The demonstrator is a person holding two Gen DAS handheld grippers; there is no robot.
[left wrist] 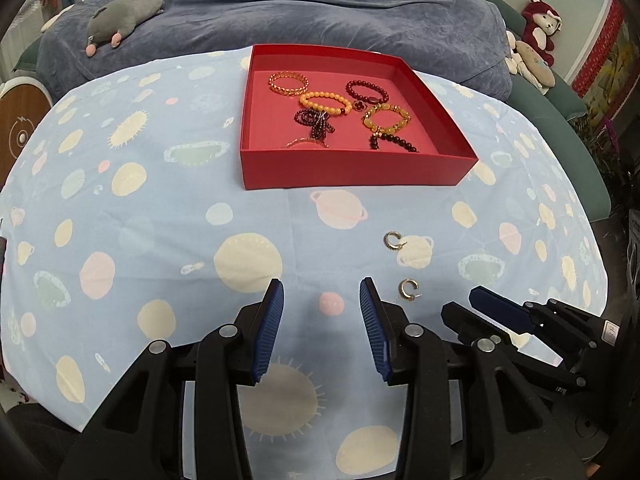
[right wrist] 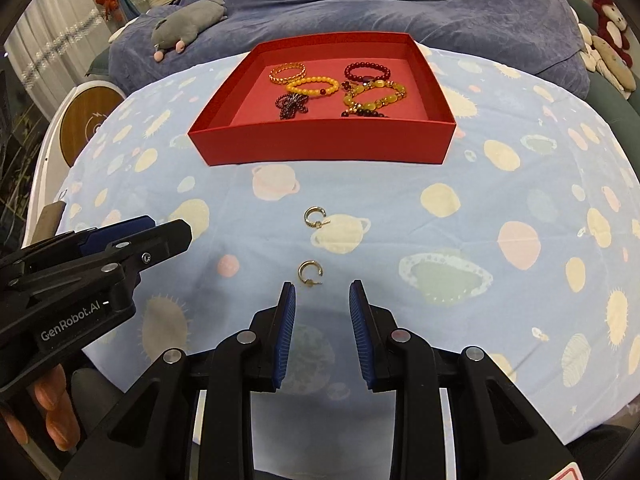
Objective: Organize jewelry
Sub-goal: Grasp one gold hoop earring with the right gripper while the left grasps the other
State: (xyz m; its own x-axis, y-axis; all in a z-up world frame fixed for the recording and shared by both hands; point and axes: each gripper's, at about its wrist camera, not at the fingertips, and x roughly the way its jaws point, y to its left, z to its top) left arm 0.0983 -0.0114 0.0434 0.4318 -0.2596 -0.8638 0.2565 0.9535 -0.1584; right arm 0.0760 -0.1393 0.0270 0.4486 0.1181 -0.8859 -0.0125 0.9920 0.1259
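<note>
A red open box [left wrist: 352, 166] [right wrist: 320, 144] stands on the planet-print cloth and holds several bead bracelets [left wrist: 322, 101] [right wrist: 312, 86]. Two gold hoop earrings lie on the cloth in front of it: the far earring [left wrist: 394, 240] [right wrist: 315, 217] and the near earring [left wrist: 409, 289] [right wrist: 309, 273]. My left gripper [left wrist: 322, 286] is open and empty, just left of the near earring. My right gripper [right wrist: 322, 288] is open and empty, with the near earring just ahead of its left fingertip. Each gripper shows in the other's view: the right gripper [left wrist: 500, 308] and the left gripper [right wrist: 132, 236].
The blue cloth [left wrist: 160, 220] [right wrist: 500, 184] covers a round table. Behind it is a sofa under a grey-blue blanket [left wrist: 320, 12] with a grey plush toy [left wrist: 124, 20] [right wrist: 188, 26] and red plush toys [left wrist: 540, 28]. A round wooden stool [right wrist: 86, 120] stands at the left.
</note>
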